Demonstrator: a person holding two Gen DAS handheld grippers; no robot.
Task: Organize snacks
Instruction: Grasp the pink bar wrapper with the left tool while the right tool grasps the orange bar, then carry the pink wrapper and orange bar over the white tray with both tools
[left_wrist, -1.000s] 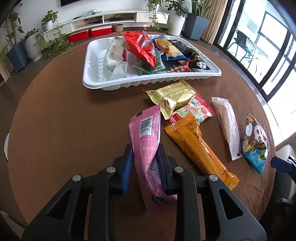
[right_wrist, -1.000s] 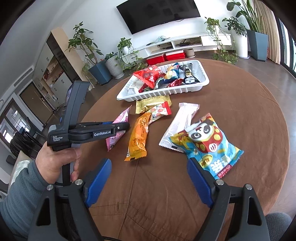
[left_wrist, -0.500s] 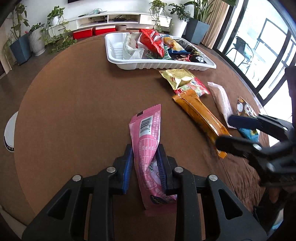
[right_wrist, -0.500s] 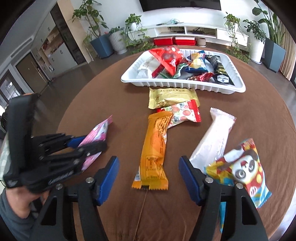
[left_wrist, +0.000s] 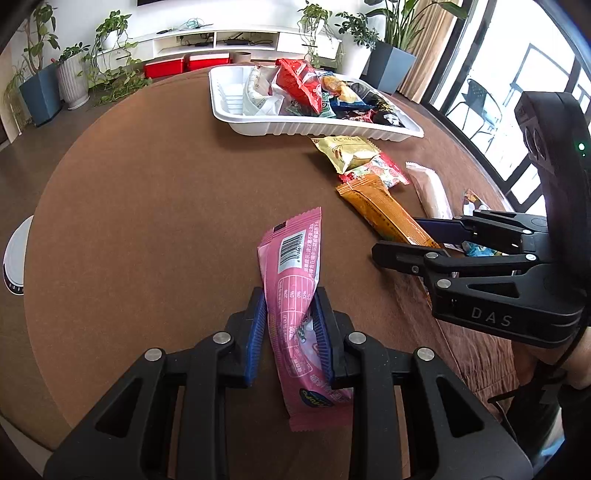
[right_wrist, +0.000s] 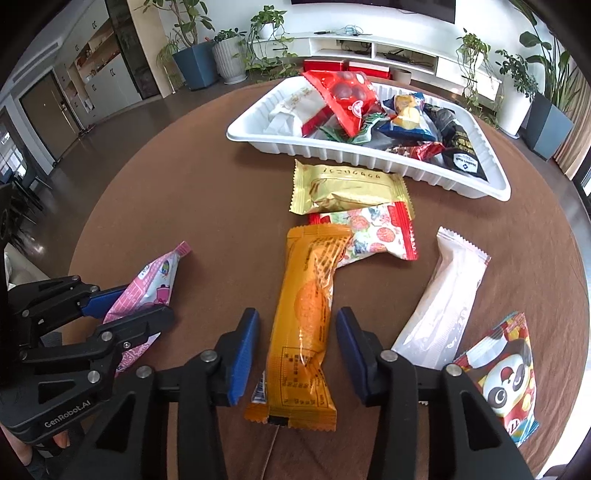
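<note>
Plainly, "DAS" marks right gripper (left_wrist: 417, 240).

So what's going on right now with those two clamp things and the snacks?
Left gripper shut on pink snack pack. Right gripper jaws closing around orange snack pack, not yet pressing. White tray ahead, path clear.

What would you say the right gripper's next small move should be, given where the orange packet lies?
Probably finish closing on the orange packet. The right gripper straddles it, its jaws closing, with a gap showing on each side, so the pads do not yet press. The left gripper already holds the pink packet, and the white tray lies beyond.
</note>
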